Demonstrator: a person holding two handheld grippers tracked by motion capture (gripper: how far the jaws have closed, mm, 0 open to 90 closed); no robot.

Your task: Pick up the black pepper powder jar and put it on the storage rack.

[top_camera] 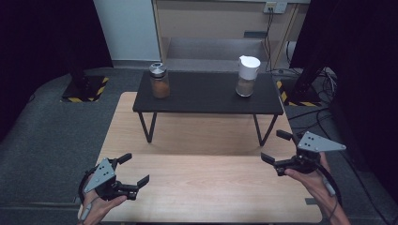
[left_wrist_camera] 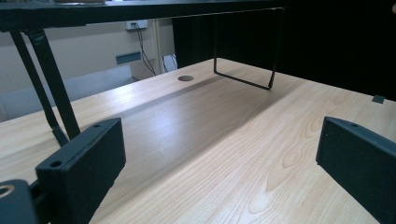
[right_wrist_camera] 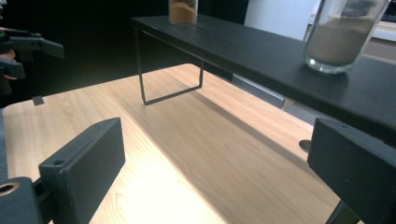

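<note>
The jar with the white lid (top_camera: pixel 247 75) stands upright toward the right end of the low black shelf (top_camera: pixel 206 101), and it is the thing nearest the right tool (top_camera: pixel 282 149); in the right gripper view the same jar (right_wrist_camera: pixel 341 35) shows at the upper right, its clear glass holding a pale brown powder, resting on the shelf's dark top (right_wrist_camera: pixel 261 51). A second jar with a metal lid (top_camera: pixel 159 80) stands upright toward the shelf's left end, well apart from the first, and holds an orange-brown powder; it appears at the top of the right gripper view (right_wrist_camera: pixel 182 11). The shelf rests on thin black wire legs on the light wooden desk (top_camera: pixel 206 183). The right tool hovers at the desk's right edge, in front of the shelf's right leg and below the level of the white-lidded jar, held by the person's right hand (top_camera: pixel 313 180); its jaws stand wide apart with nothing between them, only bare desk showing past them. The left tool (top_camera: pixel 134 169) sits low near the front left corner of the desk in the person's left hand (top_camera: pixel 101 204), well apart from both jars, and its jaws are likewise spread wide with nothing gripped. In the left gripper view the desk's wood grain (left_wrist_camera: pixel 224 140) runs ahead toward the shelf's far leg (left_wrist_camera: pixel 245 70).
</note>
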